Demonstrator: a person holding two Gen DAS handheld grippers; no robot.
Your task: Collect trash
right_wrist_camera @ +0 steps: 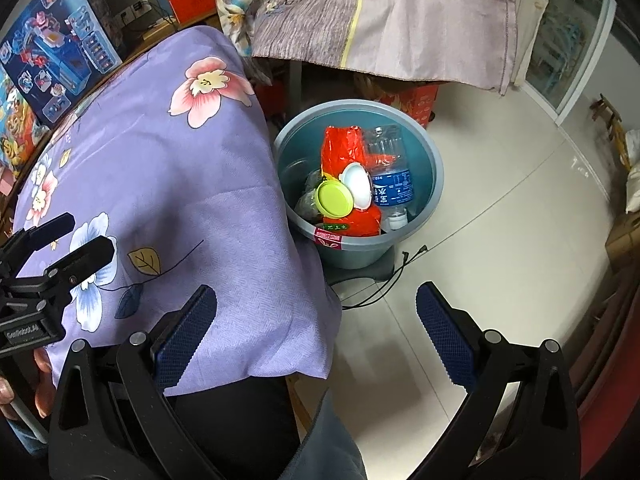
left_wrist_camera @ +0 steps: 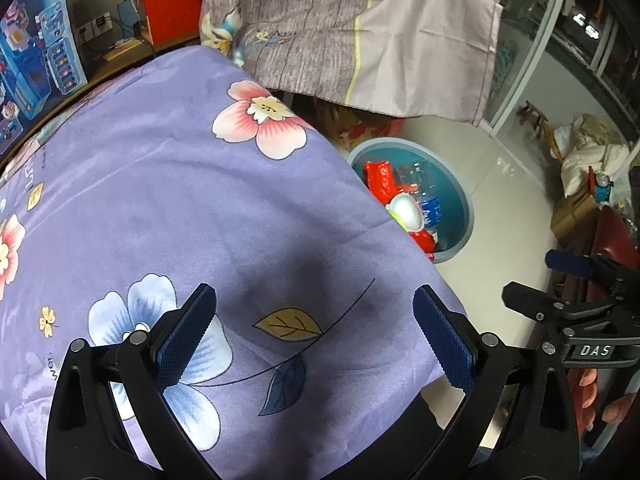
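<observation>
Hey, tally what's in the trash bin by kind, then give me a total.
Red snack bags: 1
Clear water bottles: 1
Green lids: 1
White lids: 1
Crumpled clear wrappers: 1
Total in the bin: 5

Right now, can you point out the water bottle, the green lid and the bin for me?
water bottle (right_wrist_camera: pixel 391 188): right wrist view, on its blue label.
green lid (right_wrist_camera: pixel 335 199): right wrist view, on its flat round top.
bin (right_wrist_camera: pixel 438 168): right wrist view, on its right rim.
</observation>
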